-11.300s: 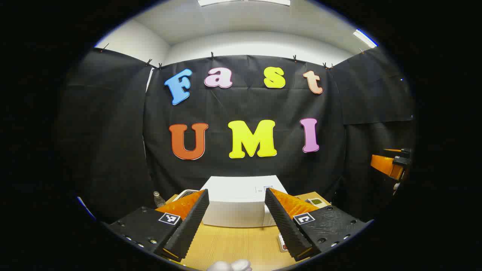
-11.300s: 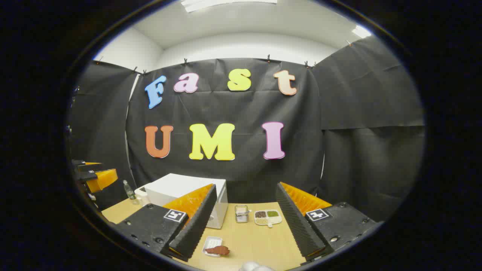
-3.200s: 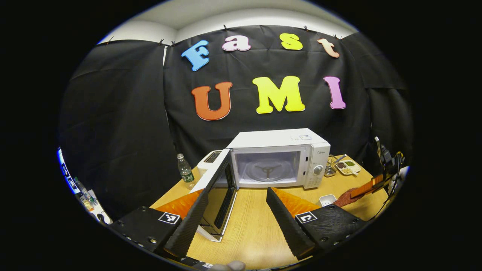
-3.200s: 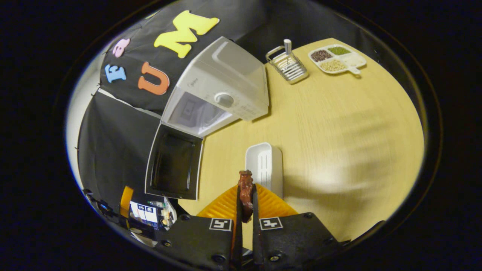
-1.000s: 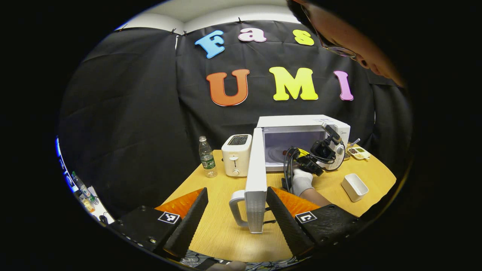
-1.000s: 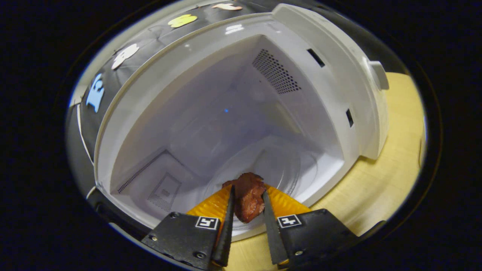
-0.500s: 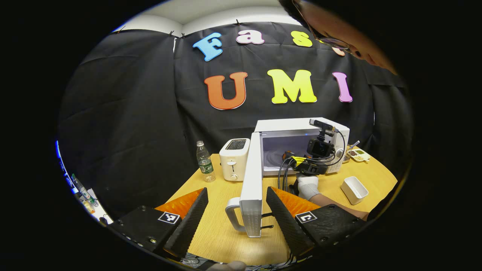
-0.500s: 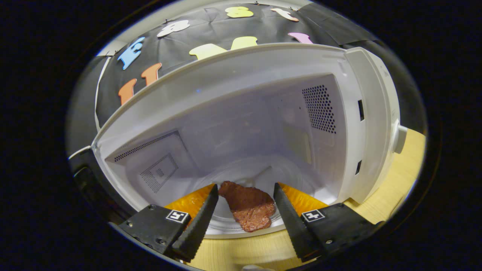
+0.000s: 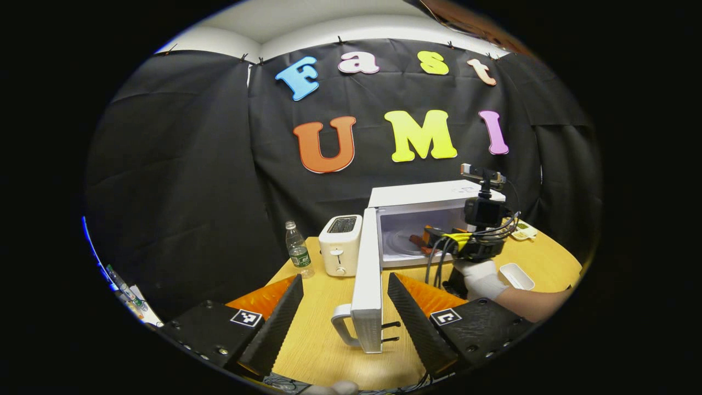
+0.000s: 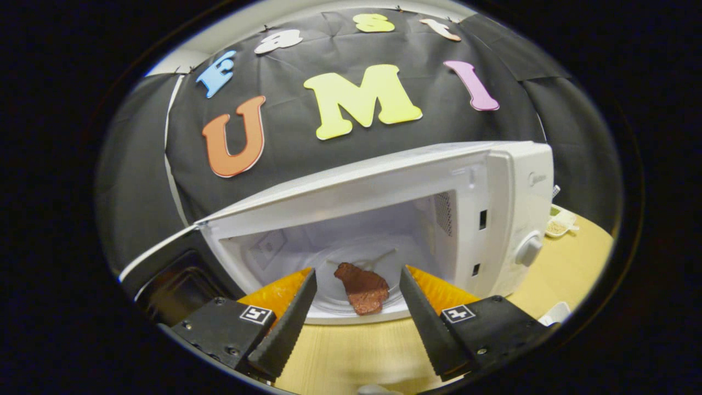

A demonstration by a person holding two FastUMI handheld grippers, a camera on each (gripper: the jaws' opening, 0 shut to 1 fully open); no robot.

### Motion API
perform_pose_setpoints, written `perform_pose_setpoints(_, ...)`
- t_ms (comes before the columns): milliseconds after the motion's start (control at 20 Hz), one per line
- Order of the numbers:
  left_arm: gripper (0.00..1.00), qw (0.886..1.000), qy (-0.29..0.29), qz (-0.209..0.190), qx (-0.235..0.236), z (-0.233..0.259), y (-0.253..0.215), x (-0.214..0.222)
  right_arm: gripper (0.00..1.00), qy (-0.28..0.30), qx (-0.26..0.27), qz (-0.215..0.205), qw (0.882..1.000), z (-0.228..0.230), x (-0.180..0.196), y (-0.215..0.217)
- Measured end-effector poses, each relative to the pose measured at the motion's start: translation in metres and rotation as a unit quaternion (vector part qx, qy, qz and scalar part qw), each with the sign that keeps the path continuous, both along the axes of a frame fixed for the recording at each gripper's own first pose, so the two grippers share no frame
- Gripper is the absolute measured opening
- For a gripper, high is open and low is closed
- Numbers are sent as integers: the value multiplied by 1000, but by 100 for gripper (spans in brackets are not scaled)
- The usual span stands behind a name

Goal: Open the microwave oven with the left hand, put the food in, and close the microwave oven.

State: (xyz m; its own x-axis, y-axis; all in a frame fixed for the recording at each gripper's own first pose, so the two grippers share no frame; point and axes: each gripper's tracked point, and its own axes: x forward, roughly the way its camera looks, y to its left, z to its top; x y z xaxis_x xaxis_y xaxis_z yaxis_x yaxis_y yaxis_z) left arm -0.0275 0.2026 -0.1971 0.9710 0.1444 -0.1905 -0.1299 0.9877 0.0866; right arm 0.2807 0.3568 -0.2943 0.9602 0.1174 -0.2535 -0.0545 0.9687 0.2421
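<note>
The right tongs (image 10: 354, 307) have let go of the meat (image 10: 362, 288) and pulled back, now spread apart outside the microwave oven (image 10: 384, 219); the meat lies on the turntable. The left tongs (image 9: 344, 315), also spread, flank the open door (image 9: 368, 285) (untouched, handle nearby), so only closing remains.

The microwave (image 10: 510, 192), right of centre in the right gripper view, is white, its cavity pale grey-white with patches of small dark perforations. The meat (image 10: 362, 289) at lower centre is reddish brown. The table (image 9: 323, 351) at the bottom of the left gripper view is light yellow wood grain. The toaster (image 9: 340, 244) at centre is cream-white with a dark slot. The bottle (image 9: 299, 252), left of it, is clear with a green label. The tray (image 9: 516, 275) at right is white, as is the glove (image 9: 482, 277) beside it.
</note>
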Motion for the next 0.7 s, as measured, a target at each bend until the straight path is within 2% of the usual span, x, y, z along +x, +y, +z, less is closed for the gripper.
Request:
perform_pose_setpoints(150,95,1000,-9,-1,-8,12,5,0,90,12,-19,19,1000,26,-43,-24)
perform_pose_setpoints(350,95,1000,-21,1,-12,24,13,-2,90,31,-81,51,995,53,-106,-68)
perform_pose_setpoints(550,95,999,-40,12,5,40,38,7,90,17,-121,53,991,91,-165,-121)
perform_pose_setpoints(700,95,999,-45,26,4,36,53,11,91,23,-131,45,990,100,-203,-164)
